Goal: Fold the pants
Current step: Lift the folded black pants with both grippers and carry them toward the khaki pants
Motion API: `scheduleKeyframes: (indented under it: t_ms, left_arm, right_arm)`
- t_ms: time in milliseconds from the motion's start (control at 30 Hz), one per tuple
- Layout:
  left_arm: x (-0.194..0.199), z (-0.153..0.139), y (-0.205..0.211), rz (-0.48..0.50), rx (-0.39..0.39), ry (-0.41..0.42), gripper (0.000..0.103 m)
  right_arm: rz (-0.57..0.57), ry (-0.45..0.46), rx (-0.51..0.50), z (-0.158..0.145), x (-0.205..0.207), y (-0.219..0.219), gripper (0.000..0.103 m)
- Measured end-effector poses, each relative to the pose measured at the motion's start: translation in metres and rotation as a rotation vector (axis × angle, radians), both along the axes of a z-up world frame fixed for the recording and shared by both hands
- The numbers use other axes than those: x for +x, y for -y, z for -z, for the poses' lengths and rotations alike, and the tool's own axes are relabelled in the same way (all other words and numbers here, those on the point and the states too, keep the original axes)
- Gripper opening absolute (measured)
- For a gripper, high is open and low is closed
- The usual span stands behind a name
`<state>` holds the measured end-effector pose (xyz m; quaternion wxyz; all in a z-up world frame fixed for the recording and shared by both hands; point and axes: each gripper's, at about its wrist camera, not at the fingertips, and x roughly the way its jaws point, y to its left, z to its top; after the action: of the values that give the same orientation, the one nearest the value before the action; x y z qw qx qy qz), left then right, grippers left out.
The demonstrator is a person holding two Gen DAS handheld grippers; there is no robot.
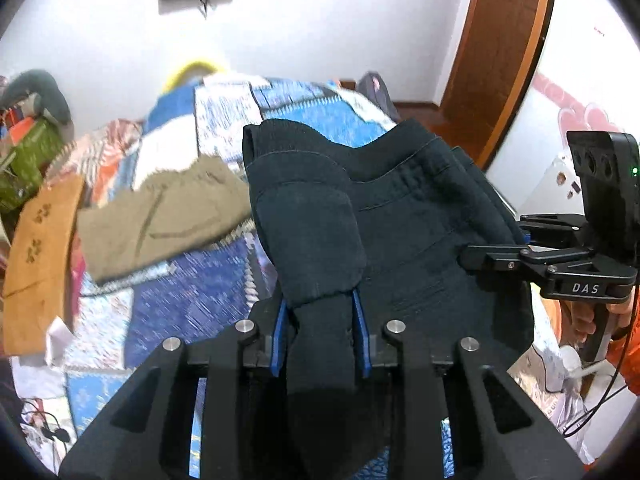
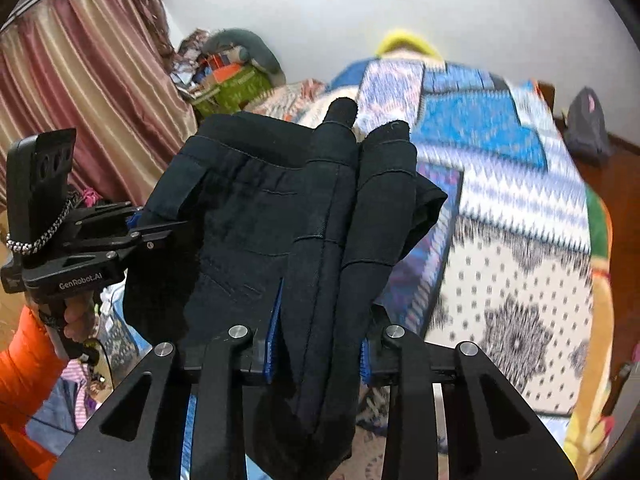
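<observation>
Dark navy pants (image 1: pixel 400 216) hang lifted above the bed, stretched between both grippers. My left gripper (image 1: pixel 320 332) is shut on a bunched fold of the pants, its blue pads (image 1: pixel 360 320) pressed on either side. My right gripper (image 2: pixel 316 344) is shut on another thick bunch of the same pants (image 2: pixel 256 216). The right gripper also shows at the right of the left wrist view (image 1: pixel 492 256), clamped on the pants' edge. The left gripper shows at the left of the right wrist view (image 2: pixel 152 232), likewise on the cloth.
Below lies a bed with a blue and white patterned quilt (image 1: pixel 312 108). Folded olive pants (image 1: pixel 160 220) and an orange-brown garment (image 1: pixel 40 260) lie on it at left. Clutter (image 2: pixel 232 80) and a curtain (image 2: pixel 80 100) stand far left; a wooden door (image 1: pixel 500 60) at right.
</observation>
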<state>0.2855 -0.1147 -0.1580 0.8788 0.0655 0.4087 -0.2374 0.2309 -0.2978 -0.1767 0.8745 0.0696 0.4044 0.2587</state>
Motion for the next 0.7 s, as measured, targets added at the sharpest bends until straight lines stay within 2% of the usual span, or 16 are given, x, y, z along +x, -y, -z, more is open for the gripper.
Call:
scheduleKeyframes:
  t_ms: [200, 333, 567, 700]
  left_arm:
    - [0.015, -0.032, -0.022, -0.052, -0.015, 0.097, 0.028]
    - [0.036, -0.045, -0.038, -0.093, 0.006, 0.146, 0.028]
    - [0.092, -0.044, -0.072, -0.161, 0.006, 0.133, 0.028]
    - [0.125, -0.043, -0.086, -0.172, 0.042, 0.160, 0.028]
  right_arm:
    - [-0.006, 0.103, -0.002, -0.026, 0.023, -0.022, 0.026]
    - [-0.032, 0.130, -0.005, -0.035, 0.045, -0.040, 0.026]
    - [-0.070, 0.143, -0.040, -0.037, 0.094, -0.084, 0.026]
    - [-0.071, 0.149, -0.032, -0.032, 0.124, -0.108, 0.026]
